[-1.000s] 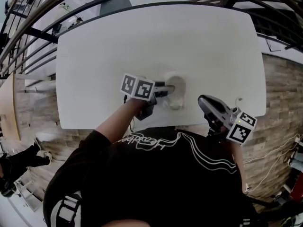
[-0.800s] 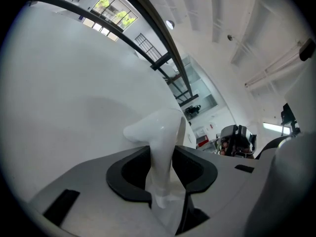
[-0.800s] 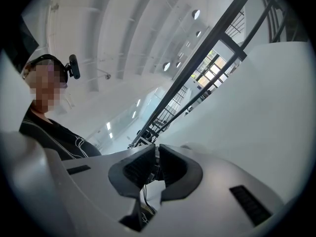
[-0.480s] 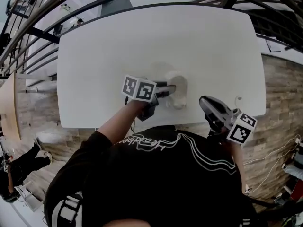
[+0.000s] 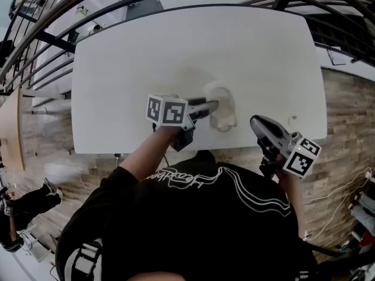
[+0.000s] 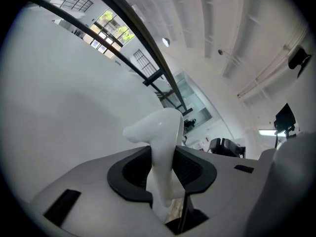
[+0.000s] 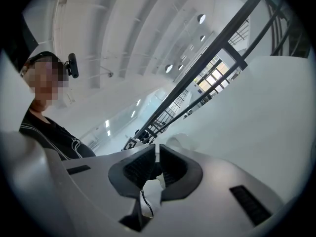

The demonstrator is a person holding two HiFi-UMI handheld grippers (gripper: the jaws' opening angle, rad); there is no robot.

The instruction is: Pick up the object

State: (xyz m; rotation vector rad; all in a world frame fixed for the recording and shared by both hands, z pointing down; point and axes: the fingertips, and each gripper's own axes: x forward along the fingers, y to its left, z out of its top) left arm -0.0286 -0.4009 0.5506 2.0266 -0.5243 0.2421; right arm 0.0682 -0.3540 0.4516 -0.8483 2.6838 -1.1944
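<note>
A glossy white object is clamped in my left gripper over the near middle of the white table. It seems to hang just off the tabletop, with a faint shadow behind it. In the left gripper view the white object stands upright between the dark pads, which press on both its sides. The jaws of the left gripper have just been closing on it. My right gripper hovers at the table's near right edge. Its jaws are together with nothing between them.
The table's near edge runs just under both grippers, with wooden floor beyond it on the right. Dark railings curve round the far and left sides. A person is on the floor at lower left.
The white object has shifted slightly up and right with the left gripper and looks larger and more tilted. The right gripper has hardly moved.
</note>
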